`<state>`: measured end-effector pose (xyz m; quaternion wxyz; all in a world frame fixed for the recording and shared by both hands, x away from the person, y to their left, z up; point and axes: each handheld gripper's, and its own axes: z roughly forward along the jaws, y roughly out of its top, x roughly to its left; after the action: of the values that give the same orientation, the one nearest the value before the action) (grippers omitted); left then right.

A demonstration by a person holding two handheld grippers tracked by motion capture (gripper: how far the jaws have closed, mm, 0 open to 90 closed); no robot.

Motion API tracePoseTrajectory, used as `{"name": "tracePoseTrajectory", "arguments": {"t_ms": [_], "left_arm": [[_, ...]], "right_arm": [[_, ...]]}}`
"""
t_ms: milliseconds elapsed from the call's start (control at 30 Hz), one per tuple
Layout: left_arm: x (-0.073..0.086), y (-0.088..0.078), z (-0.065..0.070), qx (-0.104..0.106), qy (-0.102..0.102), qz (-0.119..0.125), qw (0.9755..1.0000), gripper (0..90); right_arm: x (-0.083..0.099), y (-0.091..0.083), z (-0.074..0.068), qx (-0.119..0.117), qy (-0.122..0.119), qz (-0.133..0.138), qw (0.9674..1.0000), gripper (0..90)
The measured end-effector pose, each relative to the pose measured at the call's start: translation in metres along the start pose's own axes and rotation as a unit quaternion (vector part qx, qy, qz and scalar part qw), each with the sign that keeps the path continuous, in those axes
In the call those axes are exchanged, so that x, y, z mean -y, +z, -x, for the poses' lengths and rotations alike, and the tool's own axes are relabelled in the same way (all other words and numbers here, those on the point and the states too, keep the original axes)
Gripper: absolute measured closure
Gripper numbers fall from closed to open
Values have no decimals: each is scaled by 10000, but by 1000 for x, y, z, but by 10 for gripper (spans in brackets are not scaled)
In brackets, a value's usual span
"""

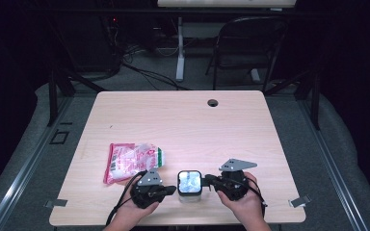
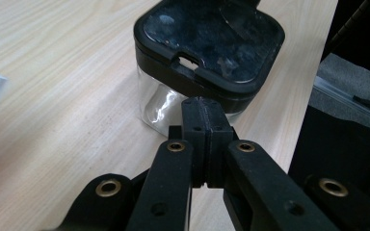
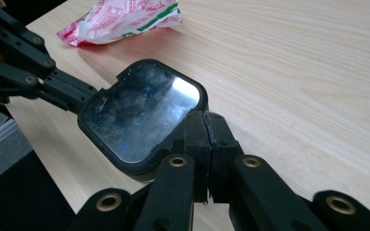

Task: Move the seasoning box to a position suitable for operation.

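A clear square container with a black-rimmed lid [image 1: 190, 185] stands near the front edge of the light wooden table [image 1: 183, 120], between the two hand-held grippers. The left gripper [image 1: 169, 190] and right gripper [image 1: 207, 180] each meet it with jaws pressed together, empty. A crumpled red-and-white plastic packet [image 1: 130, 161] lies toward the front-left corner.
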<state>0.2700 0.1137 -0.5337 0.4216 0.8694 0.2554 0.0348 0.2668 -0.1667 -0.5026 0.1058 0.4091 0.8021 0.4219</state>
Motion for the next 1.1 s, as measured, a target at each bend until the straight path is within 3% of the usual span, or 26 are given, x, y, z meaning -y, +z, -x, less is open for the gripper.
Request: {"name": "tracePoseTrajectory", "arguments": {"t_ms": [100,200,400,700,1100], "left_arm": [[0,1,2,-33,35,-36,10000,899],[0,1,1,14,38,-39,10000,899],[-1,0,3,56,39,19,10000,899],[-3,0,7,93,107,46,9999,898],[-6,-2,8,86,79,108,9999,898]], "right_arm": [[-1,0,-1,-100,99,153,9998,890],[-1,2,-3,-67,-32,64,10000,894],[0,4,-5,-183,23,86,9998,896],[0,1,-5,-11,-98,75,9999,887],[2,-1,3,-66,171,149,9997,846]]}}
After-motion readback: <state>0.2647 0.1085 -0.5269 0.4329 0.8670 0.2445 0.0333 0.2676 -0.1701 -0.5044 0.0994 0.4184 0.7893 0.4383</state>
